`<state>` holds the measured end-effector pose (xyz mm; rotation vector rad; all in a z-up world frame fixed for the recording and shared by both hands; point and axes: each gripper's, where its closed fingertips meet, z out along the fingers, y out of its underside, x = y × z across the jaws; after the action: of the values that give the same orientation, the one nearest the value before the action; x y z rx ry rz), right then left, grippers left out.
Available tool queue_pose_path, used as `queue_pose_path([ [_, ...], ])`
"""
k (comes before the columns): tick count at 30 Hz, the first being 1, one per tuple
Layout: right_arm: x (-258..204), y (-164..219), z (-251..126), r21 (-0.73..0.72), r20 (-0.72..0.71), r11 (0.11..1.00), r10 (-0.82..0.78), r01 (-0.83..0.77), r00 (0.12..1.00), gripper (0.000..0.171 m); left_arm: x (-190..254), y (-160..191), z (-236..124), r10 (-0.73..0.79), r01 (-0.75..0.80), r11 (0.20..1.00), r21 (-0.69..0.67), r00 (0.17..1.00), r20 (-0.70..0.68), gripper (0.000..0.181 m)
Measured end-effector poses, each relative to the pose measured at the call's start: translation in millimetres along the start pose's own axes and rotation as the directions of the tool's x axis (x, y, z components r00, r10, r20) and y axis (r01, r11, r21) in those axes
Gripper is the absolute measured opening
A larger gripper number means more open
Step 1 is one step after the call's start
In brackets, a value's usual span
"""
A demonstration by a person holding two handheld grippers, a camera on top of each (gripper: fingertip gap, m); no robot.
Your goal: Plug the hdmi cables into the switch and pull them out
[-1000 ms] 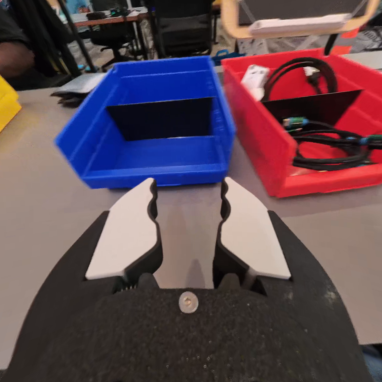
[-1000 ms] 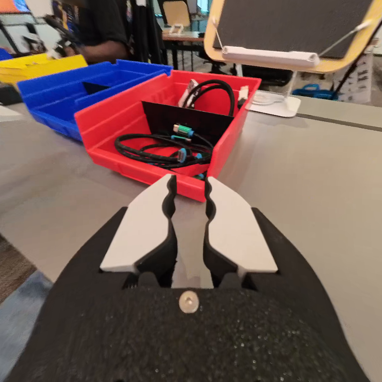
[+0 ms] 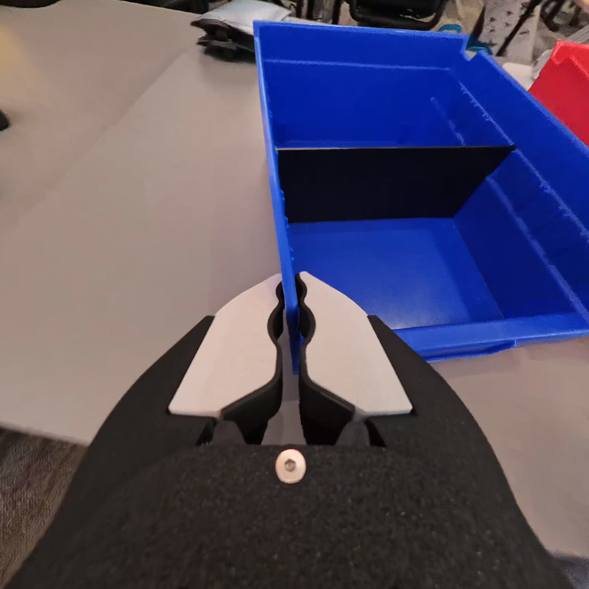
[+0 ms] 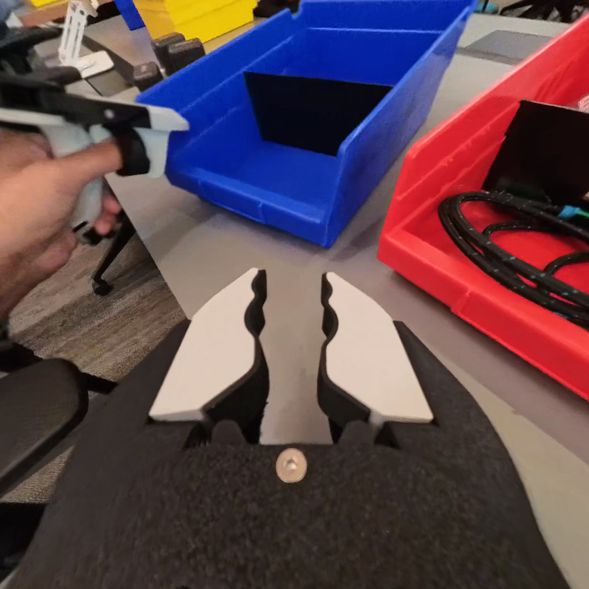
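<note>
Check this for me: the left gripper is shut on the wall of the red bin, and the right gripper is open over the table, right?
Not quite. The left gripper is shut on the wall of the blue bin, not the red bin; the left wrist view shows this. The right gripper is open over the table, as you said.

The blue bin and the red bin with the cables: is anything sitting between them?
No. In the right wrist view, only a bare strip of grey table separates the blue bin from the red bin.

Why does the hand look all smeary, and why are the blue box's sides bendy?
Right wrist view: the hand is motion-blurred. Left wrist view: the wide-angle lens bows the blue bin near the frame's edge; the left gripper clamping its wall looks fairly sharp.
</note>
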<state>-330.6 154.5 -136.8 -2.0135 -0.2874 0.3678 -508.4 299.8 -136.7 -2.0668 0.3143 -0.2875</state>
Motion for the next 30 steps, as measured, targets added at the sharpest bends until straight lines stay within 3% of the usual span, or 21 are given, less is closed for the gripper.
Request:
queue_pose_path([
  [4,-4,-12,24,0.019,-0.008,0.996,0.092,-0.092,0.996,0.057,-1,21,-38,-0.020,0.020,1.000,0.010,0.999,0.026,0.004],
  [6,-3,-17,33,0.024,-0.056,0.997,0.079,-0.078,0.995,0.059,-1,29,-53,-0.031,0.030,0.999,0.035,0.999,0.032,0.005],
  [8,-2,-18,43,0.007,-0.118,0.999,0.048,-0.048,0.992,0.052,0,36,-65,-0.019,0.017,0.999,0.051,0.999,0.036,0.005],
  [10,-2,-13,51,-0.042,-0.185,0.998,0.037,-0.045,0.982,0.014,3,41,-75,0.011,-0.012,0.998,0.064,1.000,0.026,0.006],
  [17,-10,-21,42,-0.099,-0.279,0.995,-0.053,0.026,0.959,0.004,4,49,-103,0.042,-0.047,0.993,0.110,0.998,0.052,0.008],
  [20,-12,-45,25,-0.038,-0.306,0.997,-0.081,0.073,0.949,0.004,10,26,-117,0.062,-0.073,0.981,0.181,0.996,0.067,0.008],
  [24,2,-95,-18,0.102,-0.348,0.990,-0.054,0.096,0.936,0.004,43,-39,-139,0.122,-0.132,0.941,0.312,0.991,0.050,0.007],
  [30,83,-165,-127,0.256,-0.506,0.959,0.026,0.122,0.862,0.004,162,-139,-150,0.235,-0.203,0.842,0.500,0.972,-0.001,0.006],
])
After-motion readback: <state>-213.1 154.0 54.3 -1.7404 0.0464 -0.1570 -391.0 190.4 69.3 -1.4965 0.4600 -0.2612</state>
